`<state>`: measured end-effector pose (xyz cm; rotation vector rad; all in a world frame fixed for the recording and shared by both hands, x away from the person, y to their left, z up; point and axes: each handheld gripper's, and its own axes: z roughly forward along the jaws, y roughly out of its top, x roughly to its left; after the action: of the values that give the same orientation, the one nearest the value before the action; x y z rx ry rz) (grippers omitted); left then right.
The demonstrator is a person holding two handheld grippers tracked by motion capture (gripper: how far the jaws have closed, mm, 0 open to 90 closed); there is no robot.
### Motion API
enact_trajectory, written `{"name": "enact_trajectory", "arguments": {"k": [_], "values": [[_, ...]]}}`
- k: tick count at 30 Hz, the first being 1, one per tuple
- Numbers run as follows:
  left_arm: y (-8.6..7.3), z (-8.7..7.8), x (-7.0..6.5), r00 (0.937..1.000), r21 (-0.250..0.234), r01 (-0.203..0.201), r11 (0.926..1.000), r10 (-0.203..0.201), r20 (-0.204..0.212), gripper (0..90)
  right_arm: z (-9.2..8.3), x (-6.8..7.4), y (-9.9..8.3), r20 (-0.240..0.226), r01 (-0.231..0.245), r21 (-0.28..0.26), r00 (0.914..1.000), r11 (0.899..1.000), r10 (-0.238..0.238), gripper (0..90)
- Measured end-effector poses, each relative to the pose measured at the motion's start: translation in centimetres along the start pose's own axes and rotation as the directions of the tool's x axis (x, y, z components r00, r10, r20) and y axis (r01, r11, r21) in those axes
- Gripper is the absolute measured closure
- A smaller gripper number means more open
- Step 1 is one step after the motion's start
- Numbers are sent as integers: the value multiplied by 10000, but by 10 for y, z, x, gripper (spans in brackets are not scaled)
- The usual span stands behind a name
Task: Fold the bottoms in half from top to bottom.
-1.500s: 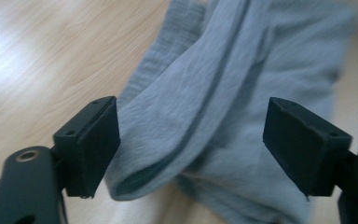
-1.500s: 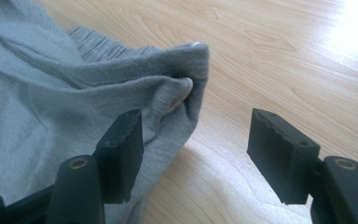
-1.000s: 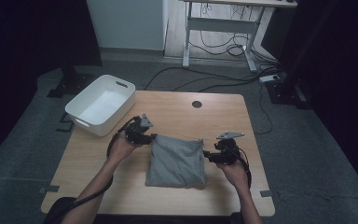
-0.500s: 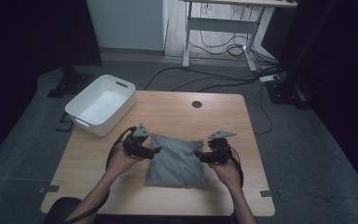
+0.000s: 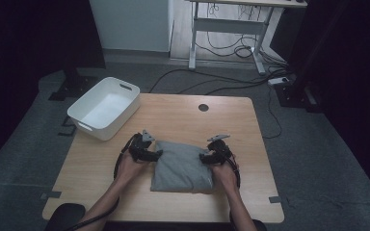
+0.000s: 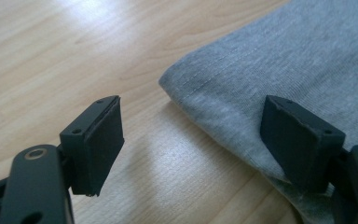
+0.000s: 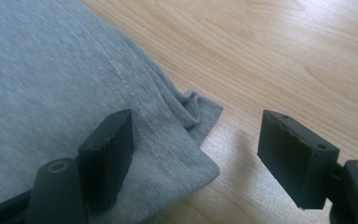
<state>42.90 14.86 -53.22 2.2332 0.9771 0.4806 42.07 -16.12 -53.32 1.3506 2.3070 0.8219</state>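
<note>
Folded grey cloth (image 5: 181, 166) lies on tabletop (image 5: 183, 115). Left gripper (image 5: 150, 155) and right gripper (image 5: 207, 156) straddle its far corners, jaws apart, unclamped.

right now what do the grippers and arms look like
Both the left gripper and the right gripper are black, each with a grey three-cornered plate on top and a black cable trailing back. Their jaws are flat black blocks with small screw holes. The forearms are bare, with no sleeves in sight.

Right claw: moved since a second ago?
Yes. In the high view the right claw moved left, away from the table's right edge, onto the grey cloth's corner; its jaws opened, straddling the cloth edge.
</note>
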Motion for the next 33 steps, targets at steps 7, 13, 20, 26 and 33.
{"name": "enact_trajectory", "arguments": {"k": [7,13,20,26,33], "values": [[-2,0,-3,9999,12,-132,9999,132,15,225,3,-1,-6,-268,13,-7,9996,10000,-13,263],[-10,-6,-5,9987,123,49,9999,-56,511,225,-3,4,-14,-423,301,-96,9986,9995,-304,264],[-28,-23,-15,9941,160,-144,9998,126,1074,224,-14,16,-30,-669,515,-247,9963,9984,-531,250],[-40,-35,-22,9884,222,-278,9994,241,1499,223,-24,28,-41,-855,810,-125,9930,9966,-818,246],[-49,-43,-28,9878,69,-353,9994,338,1518,223,-35,39,-56,-946,817,-232,9920,9964,-835,237]]}}
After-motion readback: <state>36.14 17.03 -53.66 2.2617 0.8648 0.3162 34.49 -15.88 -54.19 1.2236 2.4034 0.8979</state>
